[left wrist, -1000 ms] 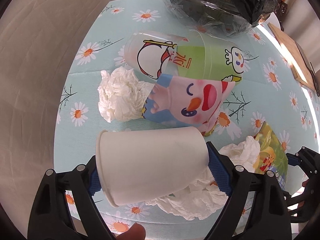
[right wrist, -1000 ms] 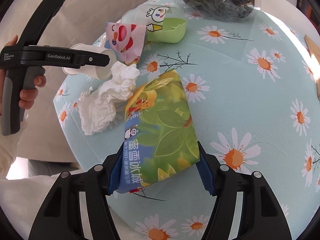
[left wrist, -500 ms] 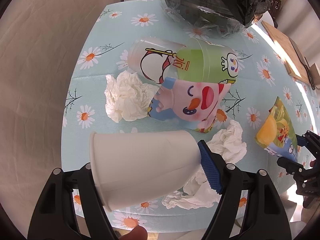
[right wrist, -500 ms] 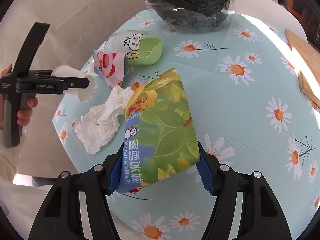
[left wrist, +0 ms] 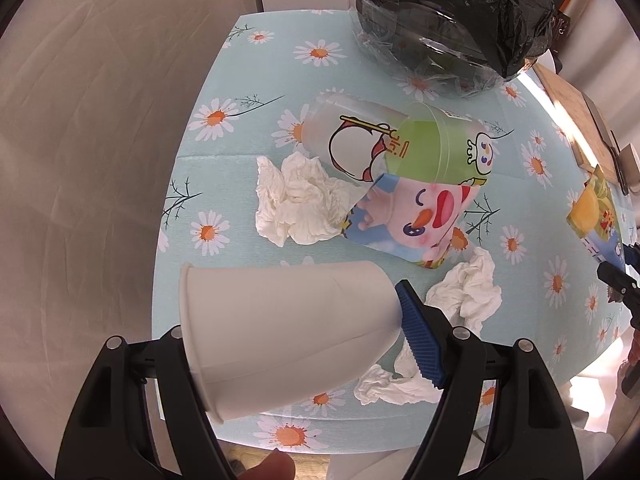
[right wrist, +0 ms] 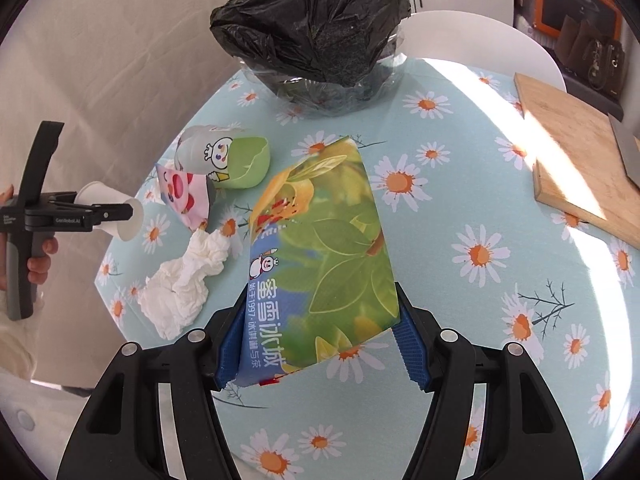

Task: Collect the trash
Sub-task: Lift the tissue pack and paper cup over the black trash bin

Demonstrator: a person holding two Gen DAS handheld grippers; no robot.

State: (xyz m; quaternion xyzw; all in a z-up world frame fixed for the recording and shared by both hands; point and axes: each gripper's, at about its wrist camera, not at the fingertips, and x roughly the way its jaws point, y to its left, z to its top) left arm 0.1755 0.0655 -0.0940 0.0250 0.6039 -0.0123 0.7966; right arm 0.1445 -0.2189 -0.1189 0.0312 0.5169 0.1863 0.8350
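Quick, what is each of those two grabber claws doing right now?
Left gripper: closed on a white paper cup.
Right gripper: closed on a green and blue printed wrapper.

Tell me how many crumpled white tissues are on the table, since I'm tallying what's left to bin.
2. One tissue lies beside the pink cartoon wrapper; the other tissue lies near the table's front edge, partly behind the left gripper. More may be hidden.

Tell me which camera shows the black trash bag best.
The right wrist view: the black trash bag appears whole at the table's far end, draped over its clear bin. The left wrist view crops the bag at the top edge, showing only part.
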